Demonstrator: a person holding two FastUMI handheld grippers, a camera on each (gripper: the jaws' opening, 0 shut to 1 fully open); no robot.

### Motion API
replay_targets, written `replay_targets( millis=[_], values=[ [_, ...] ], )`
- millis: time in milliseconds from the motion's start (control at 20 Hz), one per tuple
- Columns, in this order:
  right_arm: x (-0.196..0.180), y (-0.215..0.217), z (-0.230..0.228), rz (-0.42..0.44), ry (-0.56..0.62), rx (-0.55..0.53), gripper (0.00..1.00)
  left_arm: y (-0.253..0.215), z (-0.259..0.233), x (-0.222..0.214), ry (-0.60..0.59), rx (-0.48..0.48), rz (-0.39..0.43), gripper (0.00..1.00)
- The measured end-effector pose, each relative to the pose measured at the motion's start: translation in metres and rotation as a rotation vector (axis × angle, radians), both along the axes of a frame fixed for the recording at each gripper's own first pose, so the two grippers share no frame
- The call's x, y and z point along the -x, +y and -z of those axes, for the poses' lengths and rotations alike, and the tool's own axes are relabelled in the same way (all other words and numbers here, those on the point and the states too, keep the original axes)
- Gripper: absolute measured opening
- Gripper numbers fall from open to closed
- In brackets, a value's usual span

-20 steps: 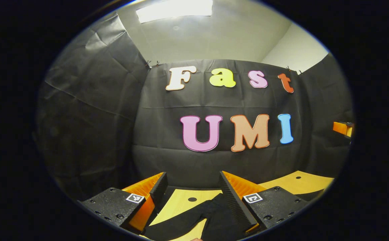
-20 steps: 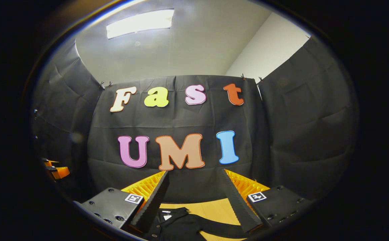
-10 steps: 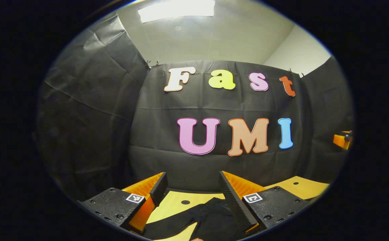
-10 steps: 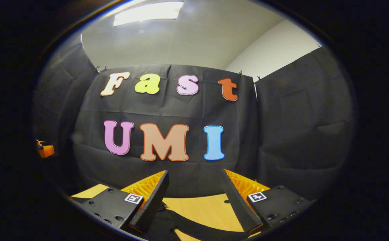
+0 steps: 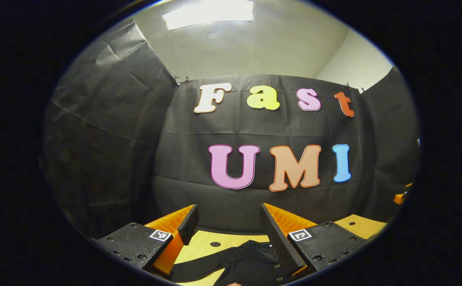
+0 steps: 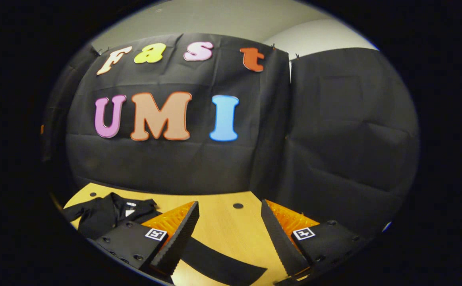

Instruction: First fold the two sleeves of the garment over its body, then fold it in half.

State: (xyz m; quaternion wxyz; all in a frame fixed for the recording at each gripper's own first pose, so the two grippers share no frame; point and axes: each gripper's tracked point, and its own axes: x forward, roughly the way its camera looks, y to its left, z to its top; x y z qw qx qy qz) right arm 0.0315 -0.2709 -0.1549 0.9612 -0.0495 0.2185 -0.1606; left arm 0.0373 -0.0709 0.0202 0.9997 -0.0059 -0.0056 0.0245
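I'm hovering both tongs, left (image 5: 227, 232) and right (image 6: 231, 238), spread apart and empty, over the black long-sleeved garment (image 6: 103, 212) lying on the light wooden table (image 6: 223, 222), probably lining up its outstretched sleeve (image 6: 223, 268).

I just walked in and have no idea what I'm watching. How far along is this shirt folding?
Barely begun, by the look of it. Nothing looks folded: the black garment lies on the wooden table with one sleeve stretched out flat, away from the body. In hand: nothing; the right tool hangs open above that sleeve, and the left tool is open over the cloth. Both sleeve folds and the halving remain.
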Motion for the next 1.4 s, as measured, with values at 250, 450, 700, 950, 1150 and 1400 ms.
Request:
replay_targets(
  millis=[250,450,700,950,1150,1400],
  values=[
    [0.014,-0.040,0.079,0.034,0.143,-0.033,0.99,-0.023,-0.001,-0.005,0.007,-0.008,-0.006,0.89],
    [0.030,-0.053,0.154,0.023,0.310,-0.117,0.99,-0.035,-0.006,-0.008,0.004,-0.020,-0.027,0.91],
    [0.051,-0.079,0.213,0.062,0.431,-0.168,0.96,-0.053,-0.011,-0.010,0.005,-0.050,-0.037,0.89],
    [0.074,-0.092,0.257,0.075,0.530,-0.209,0.95,-0.075,-0.014,-0.008,0.000,-0.063,-0.038,0.90],
    [0.083,-0.094,0.287,0.031,0.617,-0.219,0.90,-0.083,-0.019,-0.006,-0.010,-0.072,-0.061,0.90],
    [0.080,-0.086,0.287,-0.049,0.593,-0.246,0.67,-0.095,-0.024,-0.004,-0.022,-0.086,-0.065,0.89]
  ],
)
